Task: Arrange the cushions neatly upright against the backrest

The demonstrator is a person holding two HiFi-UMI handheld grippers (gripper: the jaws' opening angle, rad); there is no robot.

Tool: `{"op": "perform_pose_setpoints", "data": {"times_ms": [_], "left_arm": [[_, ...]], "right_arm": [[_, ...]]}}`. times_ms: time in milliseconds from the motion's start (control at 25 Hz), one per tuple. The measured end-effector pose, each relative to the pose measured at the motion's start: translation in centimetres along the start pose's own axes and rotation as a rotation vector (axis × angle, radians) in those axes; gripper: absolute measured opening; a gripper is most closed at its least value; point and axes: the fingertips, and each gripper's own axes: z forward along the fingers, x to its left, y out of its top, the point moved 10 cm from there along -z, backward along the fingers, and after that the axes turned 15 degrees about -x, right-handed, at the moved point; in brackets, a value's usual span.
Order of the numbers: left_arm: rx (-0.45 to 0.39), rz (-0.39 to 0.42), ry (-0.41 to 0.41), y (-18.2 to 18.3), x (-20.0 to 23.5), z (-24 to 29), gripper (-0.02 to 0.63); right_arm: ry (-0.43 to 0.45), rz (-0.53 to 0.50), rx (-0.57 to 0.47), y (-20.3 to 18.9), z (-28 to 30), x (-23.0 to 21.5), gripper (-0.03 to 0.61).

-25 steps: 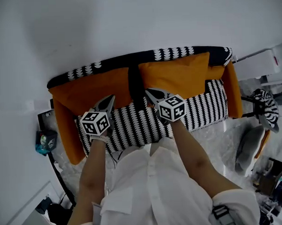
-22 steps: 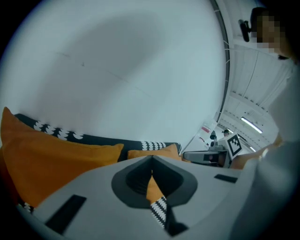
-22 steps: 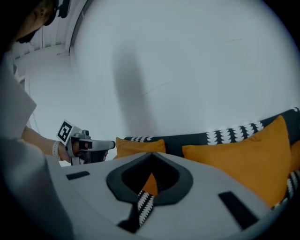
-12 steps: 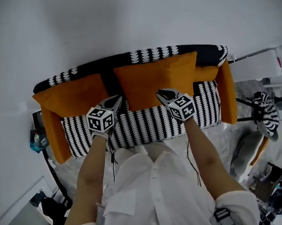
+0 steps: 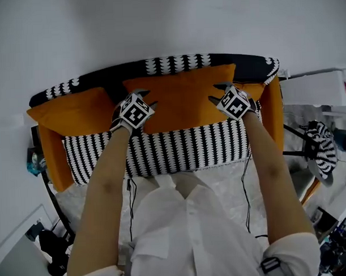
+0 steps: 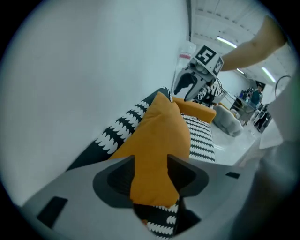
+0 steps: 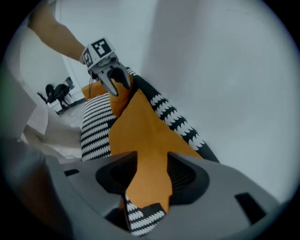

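Observation:
An orange cushion [image 5: 180,100] leans on the black-and-white backrest [image 5: 176,63] of a small sofa; a second orange cushion [image 5: 70,111] lies at its left. My left gripper [image 5: 144,96] straddles the first cushion's left corner [image 6: 154,154]. My right gripper [image 5: 217,92] straddles its right corner [image 7: 147,154]. The jaws of both have just been opening and stand apart, with the orange fabric between them. Each gripper view shows the other gripper at the cushion's far end: right gripper [image 6: 190,84], left gripper [image 7: 112,77].
A striped seat [image 5: 179,148] lies between orange armrests [image 5: 277,117]. The white wall rises close behind the sofa. A white unit [image 5: 316,87] and a stand with a striped cloth [image 5: 320,146] are at the right. Dark clutter [image 5: 52,252] sits on the floor at the left.
Both grippers have moved from over the seat's front up to the right-hand cushion's two ends and rolled. Their jaws, shut before, now stand apart around the cushion's corners.

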Motion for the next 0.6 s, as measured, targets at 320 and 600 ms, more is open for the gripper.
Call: {"op": "perform_pose_setpoints", "data": {"times_ms": [320, 600], "left_arm": [[0.189, 0.178, -0.057, 0.4, 2.6, 5.4, 0.258], [0.314, 0.276, -0.124, -0.8, 3.8, 8.8, 0.265]], "right_arm": [[0.11, -0.248, 0.173, -1.4, 4.3, -3.9, 0.282], [0.131, -0.318, 0.272, -3.2, 7.8, -5.4, 0.283]]}}
